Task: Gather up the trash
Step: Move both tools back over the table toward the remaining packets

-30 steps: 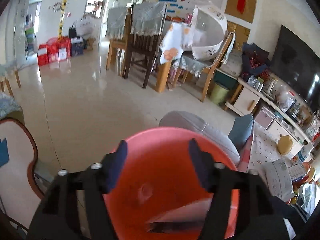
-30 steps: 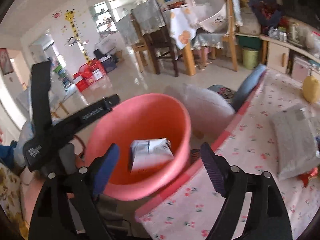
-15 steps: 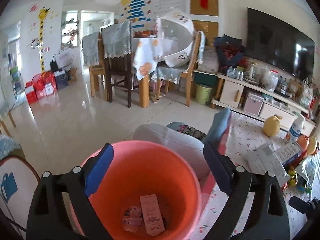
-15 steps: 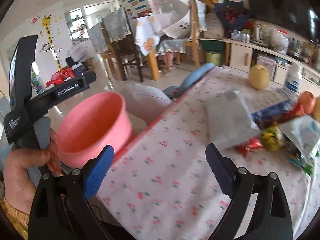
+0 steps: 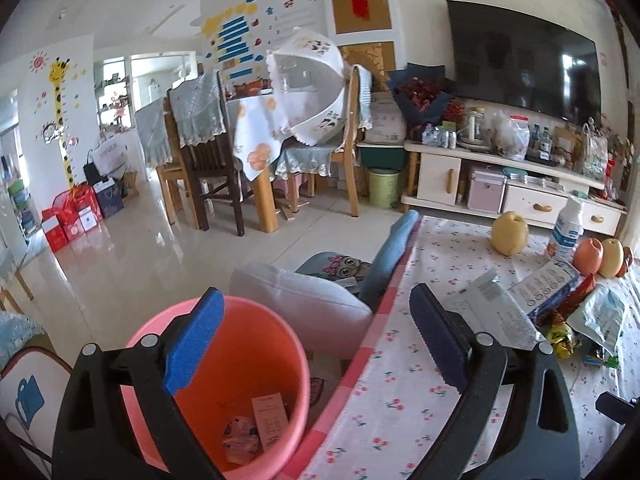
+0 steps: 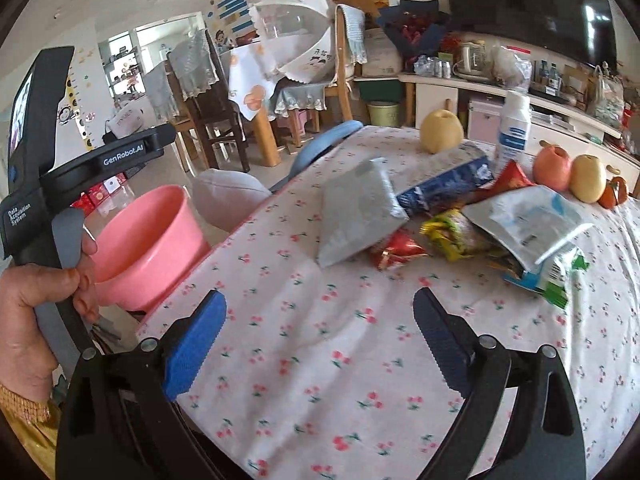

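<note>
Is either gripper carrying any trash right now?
No. Left gripper and right gripper both have open, empty jaws.

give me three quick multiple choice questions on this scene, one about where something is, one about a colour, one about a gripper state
1. Where is the bucket?
A. on the table
B. beside the table's edge, below its top
C. on the TV stand

2. What colour is the bucket?
A. pink
B. green
C. white

3. How is the right gripper?
A. shut on the grey packet
B. shut on nothing
C. open and empty

Answers:
1 B: its rim sits lower than the table, just off the edge.
2 A: its wall is pink in both views.
3 C: its pads stand wide apart, and the grey packet lies untouched beyond them.
</note>
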`<action>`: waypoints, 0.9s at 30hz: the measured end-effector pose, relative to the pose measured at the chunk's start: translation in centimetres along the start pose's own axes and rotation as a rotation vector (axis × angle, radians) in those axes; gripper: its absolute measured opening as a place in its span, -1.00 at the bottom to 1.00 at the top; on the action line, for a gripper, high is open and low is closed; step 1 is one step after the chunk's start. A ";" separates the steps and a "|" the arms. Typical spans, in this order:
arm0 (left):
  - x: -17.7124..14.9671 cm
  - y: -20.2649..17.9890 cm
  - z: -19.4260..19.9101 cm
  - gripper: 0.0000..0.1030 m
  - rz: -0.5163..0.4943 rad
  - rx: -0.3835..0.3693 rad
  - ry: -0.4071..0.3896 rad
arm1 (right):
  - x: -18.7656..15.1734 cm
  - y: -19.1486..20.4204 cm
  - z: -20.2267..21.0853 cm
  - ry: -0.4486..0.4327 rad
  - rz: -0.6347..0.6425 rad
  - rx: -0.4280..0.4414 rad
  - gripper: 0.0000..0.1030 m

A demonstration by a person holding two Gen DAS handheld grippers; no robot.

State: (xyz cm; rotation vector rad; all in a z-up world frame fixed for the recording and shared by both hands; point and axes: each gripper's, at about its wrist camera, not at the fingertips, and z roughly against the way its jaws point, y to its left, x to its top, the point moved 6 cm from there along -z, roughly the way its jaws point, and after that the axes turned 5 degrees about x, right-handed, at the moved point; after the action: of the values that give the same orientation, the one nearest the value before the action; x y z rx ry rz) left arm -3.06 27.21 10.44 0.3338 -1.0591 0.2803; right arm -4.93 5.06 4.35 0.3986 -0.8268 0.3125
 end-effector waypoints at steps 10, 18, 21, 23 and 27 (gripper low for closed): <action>-0.1 -6.3 1.4 0.84 -0.090 -0.031 -0.014 | -0.7 -3.8 2.2 -0.019 -0.025 -0.035 0.82; -0.6 -10.9 2.2 0.84 -0.151 -0.065 -0.019 | -0.2 -7.8 4.5 -0.054 -0.102 -0.061 0.82; -1.0 -12.3 2.4 0.84 -0.170 -0.074 -0.015 | -0.1 -9.2 5.2 -0.060 -0.129 -0.072 0.82; -1.3 -13.2 2.5 0.84 -0.183 -0.081 -0.011 | 0.1 -10.1 5.6 -0.061 -0.142 -0.083 0.82; -1.7 -14.6 2.4 0.84 -0.193 -0.112 0.011 | 0.4 -12.1 6.3 -0.064 -0.179 -0.097 0.82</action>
State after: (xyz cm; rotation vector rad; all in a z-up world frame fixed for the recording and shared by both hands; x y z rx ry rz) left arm -0.18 12.84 8.05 0.3304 -1.0192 0.0498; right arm -3.69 -8.48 5.81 0.3908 -0.8588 0.0935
